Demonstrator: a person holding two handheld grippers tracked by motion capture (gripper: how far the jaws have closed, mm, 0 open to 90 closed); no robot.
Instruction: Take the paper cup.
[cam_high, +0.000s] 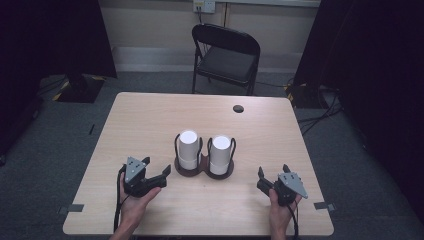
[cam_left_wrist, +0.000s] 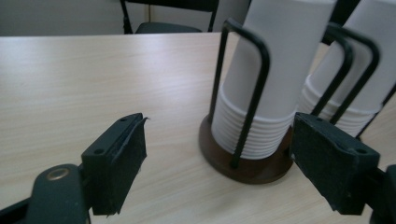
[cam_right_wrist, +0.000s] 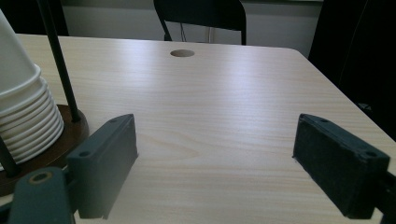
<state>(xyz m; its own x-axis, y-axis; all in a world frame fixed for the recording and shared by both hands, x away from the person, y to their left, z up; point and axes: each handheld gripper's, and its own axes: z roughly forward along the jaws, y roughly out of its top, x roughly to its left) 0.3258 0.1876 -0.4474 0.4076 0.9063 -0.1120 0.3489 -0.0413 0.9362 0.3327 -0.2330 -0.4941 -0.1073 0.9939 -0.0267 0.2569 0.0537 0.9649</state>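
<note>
Two stacks of upside-down white paper cups, a left stack (cam_high: 188, 148) and a right stack (cam_high: 220, 154), stand in a dark brown double holder (cam_high: 186, 172) with black wire loops at the table's middle. My left gripper (cam_high: 156, 166) is open, held just left of the holder and angled toward it. In the left gripper view the left stack (cam_left_wrist: 275, 70) rises close ahead between the jaws of the left gripper (cam_left_wrist: 217, 140), apart from both. My right gripper (cam_high: 273, 171) is open to the right of the holder, over bare wood. The right gripper view catches a cup stack (cam_right_wrist: 23, 116) at its left edge.
The light wooden table (cam_high: 150, 120) has a round cable hole (cam_high: 238, 108) near its far edge. A black folding chair (cam_high: 227, 55) stands behind the table. Dark curtains hang on both sides. Small tape marks (cam_high: 76, 207) sit at the near corners.
</note>
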